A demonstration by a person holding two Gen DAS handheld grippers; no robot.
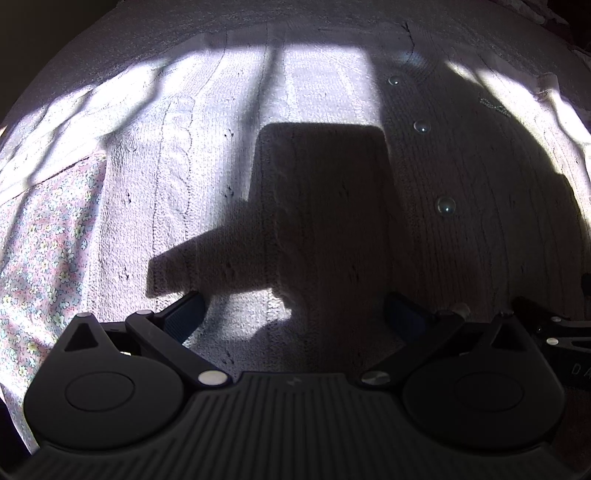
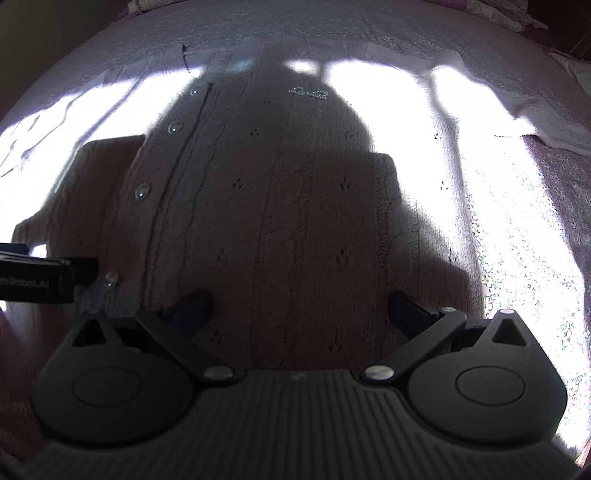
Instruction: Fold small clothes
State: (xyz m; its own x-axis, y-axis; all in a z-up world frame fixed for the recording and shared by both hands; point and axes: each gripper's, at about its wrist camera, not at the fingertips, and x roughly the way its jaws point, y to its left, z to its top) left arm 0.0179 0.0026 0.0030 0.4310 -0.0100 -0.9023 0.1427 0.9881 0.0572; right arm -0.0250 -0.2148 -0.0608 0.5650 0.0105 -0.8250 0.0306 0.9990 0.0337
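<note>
A small pale knitted cardigan [image 1: 317, 177] lies spread flat, front up, with a column of clear round buttons [image 1: 446, 205] down its placket. It fills the right wrist view too, cardigan [image 2: 280, 206], with buttons [image 2: 142, 191] at the left and a small glittery bow [image 2: 310, 92] near the top. My left gripper [image 1: 295, 314] hovers just above the knit, open, nothing between its fingers. My right gripper [image 2: 301, 306] is also open and empty over the cardigan's right half. The left gripper's body [image 2: 37, 277] shows at the left edge of the right wrist view.
A floral-print sheet [image 1: 40, 258] lies under the cardigan and shows at the left; the same floral fabric [image 2: 535, 240] runs along the right. Strong sunlight and deep shadows of the grippers fall across the knit. A pale textured cover [image 2: 332, 33] stretches beyond the collar.
</note>
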